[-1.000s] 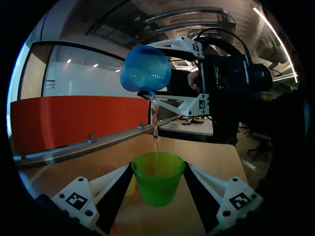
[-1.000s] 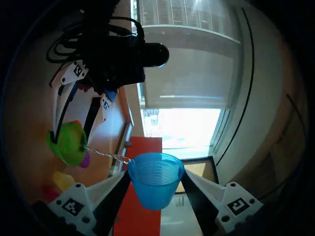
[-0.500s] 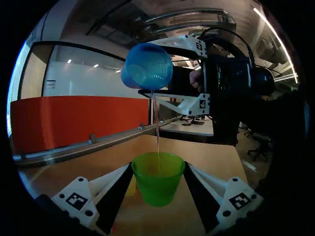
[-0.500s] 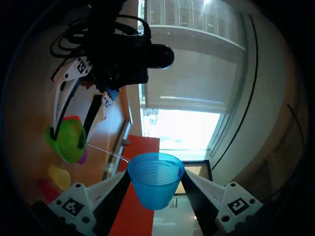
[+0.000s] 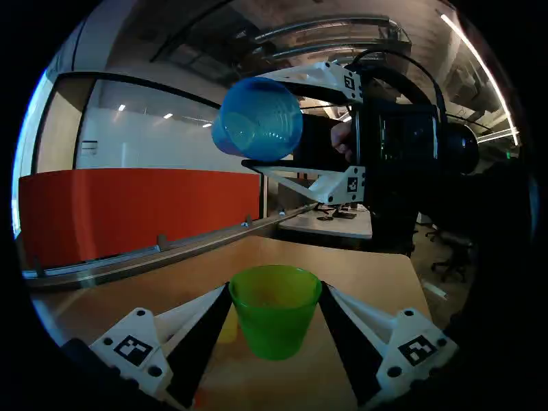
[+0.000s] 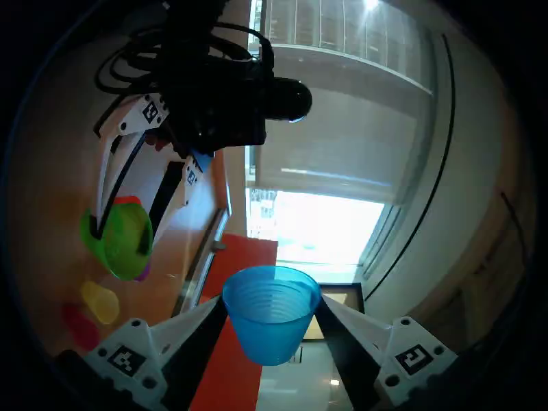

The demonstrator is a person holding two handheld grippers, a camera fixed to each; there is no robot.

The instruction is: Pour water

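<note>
Gone since half a second ago: the thin thread of water from the blue cup (image 6: 270, 329) down into the green cup (image 5: 275, 322). No stream now, and no drip to be made out at the blue lip. Reads as a pour finished or just cut off (blue cup perhaps drained, though hard to confirm through tinted plastic). Probably calls next for righting the blue cup and setting both down.

Left gripper (image 5: 274, 301): narrow, both fingers pressed on the green cup's sides, keeping it upright over the wooden table (image 5: 356, 264); resting or lifted, cannot tell. Right gripper (image 6: 270, 308): likewise closed on the blue cup, tipped roughly onto its side, high above the green one and well apart from it.

From the left gripper view: the tipped blue cup against the ceiling, a hand (image 5: 340, 140) behind the right gripper, an orange partition (image 5: 137, 205) along the table's far edge. Water level in the green cup not readable.

From the right gripper view: the green cup's mouth side-on, a yellow cup (image 6: 99, 301) and something red (image 6: 79, 325) on the table near it, a bright window (image 6: 315, 229) beyond.
</note>
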